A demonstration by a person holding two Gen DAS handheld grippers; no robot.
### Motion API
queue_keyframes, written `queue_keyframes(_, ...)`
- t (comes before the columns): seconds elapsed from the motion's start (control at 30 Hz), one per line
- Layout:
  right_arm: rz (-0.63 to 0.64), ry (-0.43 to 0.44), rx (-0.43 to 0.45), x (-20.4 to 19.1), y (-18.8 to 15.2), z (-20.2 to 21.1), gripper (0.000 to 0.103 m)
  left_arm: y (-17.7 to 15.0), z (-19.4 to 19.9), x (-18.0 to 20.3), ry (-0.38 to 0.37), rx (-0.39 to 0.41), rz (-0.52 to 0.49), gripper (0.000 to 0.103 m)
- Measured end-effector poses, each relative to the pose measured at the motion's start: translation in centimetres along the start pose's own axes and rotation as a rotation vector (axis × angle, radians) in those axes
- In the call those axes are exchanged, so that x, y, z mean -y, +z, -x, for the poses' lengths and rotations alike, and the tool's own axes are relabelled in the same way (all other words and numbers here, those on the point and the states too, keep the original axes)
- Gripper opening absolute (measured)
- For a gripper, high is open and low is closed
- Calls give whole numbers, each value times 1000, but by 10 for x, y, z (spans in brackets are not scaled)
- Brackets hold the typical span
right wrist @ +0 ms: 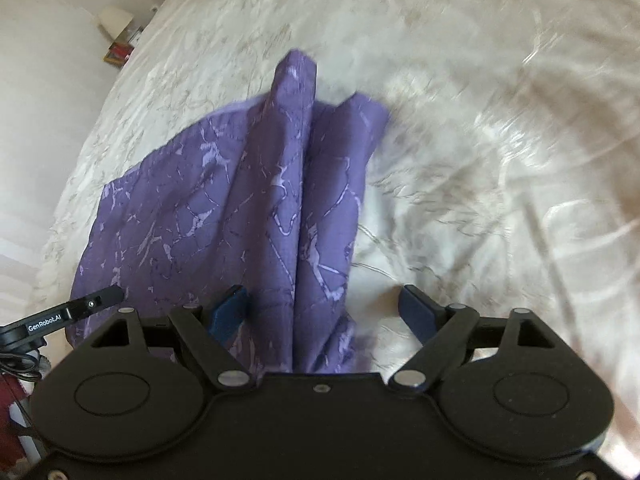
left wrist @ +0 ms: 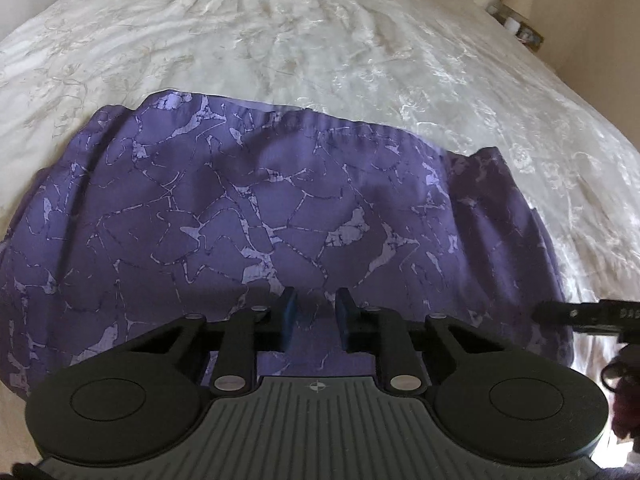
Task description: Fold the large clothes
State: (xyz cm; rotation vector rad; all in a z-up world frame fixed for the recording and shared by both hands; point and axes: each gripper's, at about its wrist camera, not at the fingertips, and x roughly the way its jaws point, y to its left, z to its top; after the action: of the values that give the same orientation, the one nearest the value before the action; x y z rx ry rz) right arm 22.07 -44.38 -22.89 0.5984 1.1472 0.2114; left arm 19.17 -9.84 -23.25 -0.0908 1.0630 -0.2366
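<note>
Both wrist views angled down, close over purple garment on bedspread; both shared.

White lettering "GenRobot.AI" stands on the black arm of the left gripper, seen at the right wrist view's left edge. Nothing else is legible.

Purple crackle-patterned garment, white bedspread

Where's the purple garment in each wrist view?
Left wrist: purple garment spreads across the lower middle, just beyond the claw's fingers.
Right wrist: it runs from centre down to lower left, bunched in ridges between the open claw's fingers.
Shared landmark: the white bedspread under it.
</note>
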Motion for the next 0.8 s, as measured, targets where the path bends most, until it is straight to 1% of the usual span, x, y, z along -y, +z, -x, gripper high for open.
queue_keyframes(0.07,-17,46,-12,3,5,-11,85,3,1,2,9,12,11,20)
queue_keyframes(0.1,-31,74,-15,5,6,-14,82,6,1,2,10,19,18,20)
queue_keyframes(0.13,-47,108,-22,6,8,-17,68,9,-1,3,11,24,28,19)
queue_keyframes(0.17,-74,160,-38,8,12,-22,52,13,-3,3,10,29,39,16)
queue_keyframes(0.2,-103,191,-50,10,13,-26,47,17,-5,3,10,35,48,16)
queue_keyframes(0.23,-122,205,-53,11,15,-27,41,21,-8,4,12,38,56,16)
queue_keyframes(0.27,-116,211,-52,10,16,-27,34,26,-11,4,14,41,63,16)
queue_keyframes(0.37,-87,214,-50,5,17,-23,31,41,-19,-2,14,52,87,16)
queue_keyframes(0.47,-82,226,-48,3,19,-20,30,53,-32,-5,19,47,85,16)
queue_keyframes(0.53,-76,225,-48,2,19,-20,30,55,-47,-3,37,15,50,16)
queue_keyframes(0.6,-73,222,-50,2,19,-20,29,51,-68,0,70,-27,-9,16)
queue_keyframes(0.7,-77,221,-49,1,19,-16,29,47,-79,6,96,-29,-62,15)
queue_keyframes(0.8,-59,210,-54,-1,19,-11,29,48,-75,6,91,-28,-69,15)
